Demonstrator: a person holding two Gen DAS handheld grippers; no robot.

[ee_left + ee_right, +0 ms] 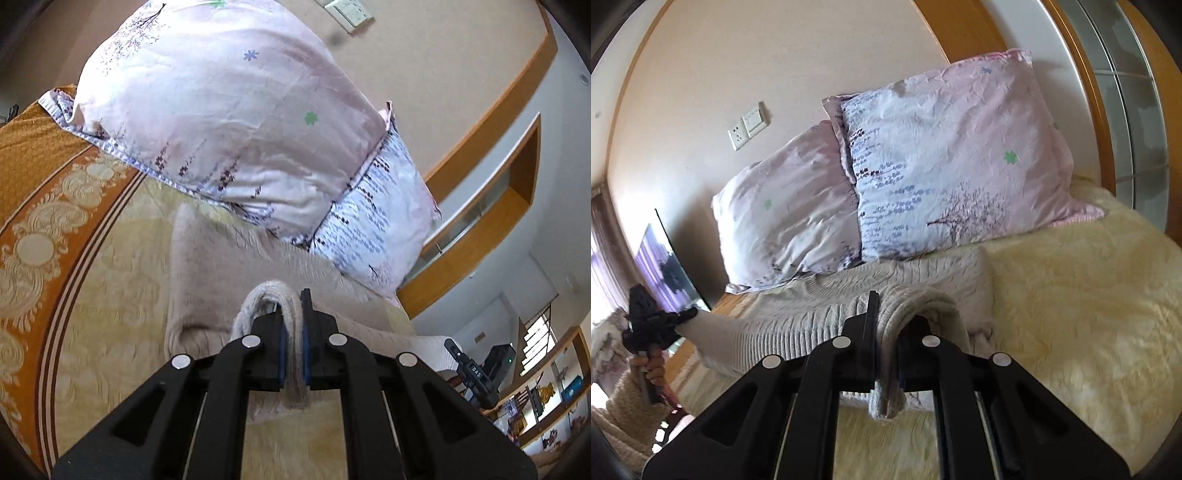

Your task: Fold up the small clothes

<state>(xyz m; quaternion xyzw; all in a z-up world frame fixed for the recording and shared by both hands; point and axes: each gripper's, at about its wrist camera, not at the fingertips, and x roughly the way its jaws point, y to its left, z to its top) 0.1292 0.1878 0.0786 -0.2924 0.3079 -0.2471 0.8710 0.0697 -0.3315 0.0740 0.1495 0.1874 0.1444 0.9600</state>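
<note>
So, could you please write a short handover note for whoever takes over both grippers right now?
Left gripper: jaws shut on a bunched edge of the beige knit sweater.
Right gripper: jaws shut on the sweater's ribbed edge.
Sweater: both gripped ends lifted; the far part rests on the yellow bedspread below the two pillows.
Done: both grips taken, edge raised.
Left: probably carry the raised edge over, lay the fold flat and release. No finished fold shows yet.

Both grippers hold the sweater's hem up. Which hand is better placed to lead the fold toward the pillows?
Neither clearly: the left gripper and right gripper are each shut on the sweater, both facing the pillows. They should probably move together.
</note>
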